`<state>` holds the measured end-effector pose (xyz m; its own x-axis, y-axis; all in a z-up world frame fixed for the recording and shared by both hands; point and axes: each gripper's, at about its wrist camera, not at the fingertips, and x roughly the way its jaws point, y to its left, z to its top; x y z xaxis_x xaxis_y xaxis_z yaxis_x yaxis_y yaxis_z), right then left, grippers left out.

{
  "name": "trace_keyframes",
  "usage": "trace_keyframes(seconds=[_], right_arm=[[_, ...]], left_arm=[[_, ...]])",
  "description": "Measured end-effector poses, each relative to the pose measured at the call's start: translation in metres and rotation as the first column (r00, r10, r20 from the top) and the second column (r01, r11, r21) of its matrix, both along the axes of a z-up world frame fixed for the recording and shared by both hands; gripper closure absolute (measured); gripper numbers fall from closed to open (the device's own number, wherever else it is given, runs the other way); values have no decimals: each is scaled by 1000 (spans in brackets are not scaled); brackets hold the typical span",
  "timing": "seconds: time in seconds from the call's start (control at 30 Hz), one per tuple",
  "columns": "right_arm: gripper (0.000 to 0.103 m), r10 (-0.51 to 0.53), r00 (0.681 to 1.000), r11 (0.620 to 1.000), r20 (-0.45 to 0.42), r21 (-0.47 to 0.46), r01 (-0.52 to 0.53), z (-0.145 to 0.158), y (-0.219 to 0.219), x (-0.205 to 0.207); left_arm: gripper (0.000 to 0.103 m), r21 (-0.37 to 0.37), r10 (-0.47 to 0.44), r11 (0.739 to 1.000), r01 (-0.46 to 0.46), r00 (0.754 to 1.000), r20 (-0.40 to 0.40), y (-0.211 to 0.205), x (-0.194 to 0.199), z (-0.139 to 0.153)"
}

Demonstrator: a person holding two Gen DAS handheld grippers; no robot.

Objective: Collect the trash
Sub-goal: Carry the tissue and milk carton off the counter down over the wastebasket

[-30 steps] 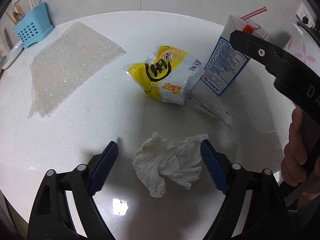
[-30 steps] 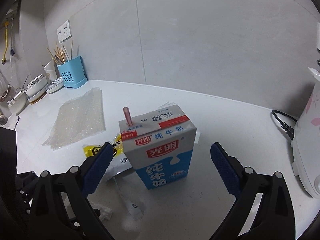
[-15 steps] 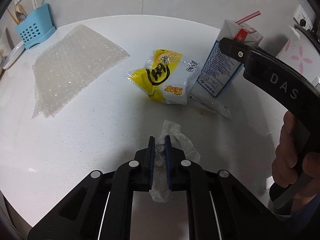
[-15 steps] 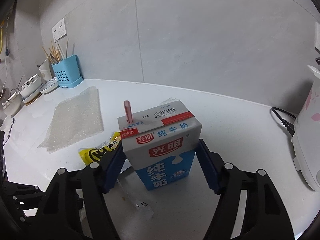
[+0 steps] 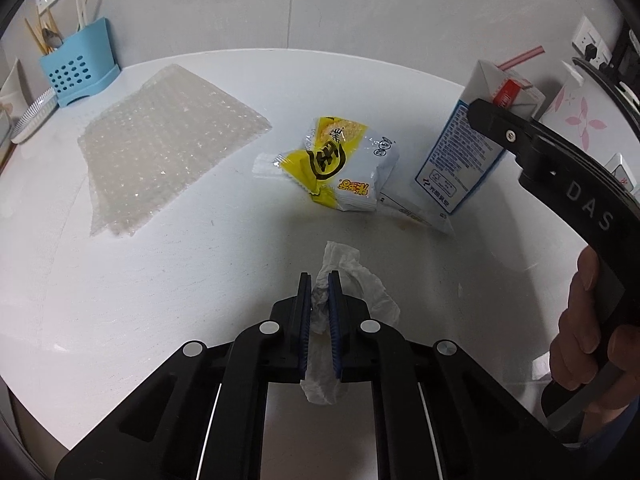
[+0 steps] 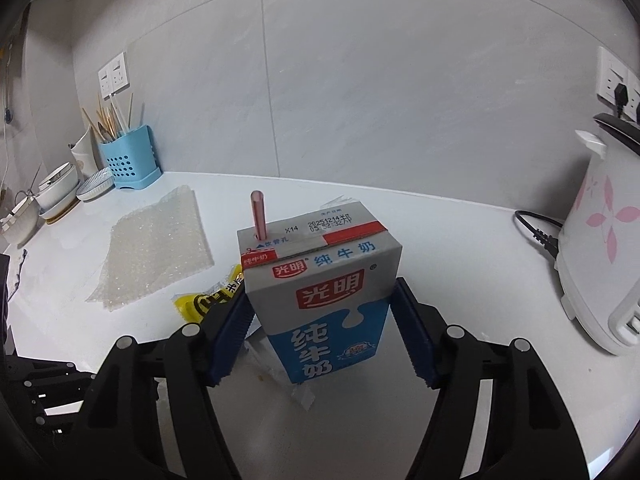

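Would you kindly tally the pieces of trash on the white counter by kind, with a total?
Crumpled tissue: 1, in the left gripper
Milk carton: 1, in the right gripper
Yellow snack wrapper: 1
Clear straw wrapper: 1
Bubble wrap sheet: 1
Total: 5

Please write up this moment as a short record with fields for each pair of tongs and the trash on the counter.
left tongs: shut on the crumpled tissue
right tongs: closed against both sides of the upright milk carton
straw: pink, sticking up from the carton top
snack wrapper: yellow and white, lying on the counter beside the carton
bubble wrap: flat, toward the blue utensil holder
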<state>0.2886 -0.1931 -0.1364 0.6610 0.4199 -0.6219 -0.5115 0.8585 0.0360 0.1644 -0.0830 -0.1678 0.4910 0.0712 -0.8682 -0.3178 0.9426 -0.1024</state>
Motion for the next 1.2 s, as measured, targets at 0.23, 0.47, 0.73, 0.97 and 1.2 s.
trace_keyframes(seconds=[0.23,0.47,0.73,0.97,1.2], right_arm=[[38,-25,1000,1000,1,0,25,9,-9,-32],[38,-49,999,999,-8,11,49,15,-15,-72],[38,-64,998,998,-22,23,64,24,-19,-122],[38,-67,997,997,-34,21,67,29,-18,-167],[38,-66,997,997,-50,31,68,29,-17,-207]], left_arm=[[95,5,-4,1000,4,1000,26,7,-18,10],[96,11,-19,1000,19,999,48,8,-46,21],[96,7,-36,999,35,997,71,16,-84,31],[96,2,-61,998,61,996,70,19,-123,35],[96,-1,-87,996,88,993,78,21,-162,38]])
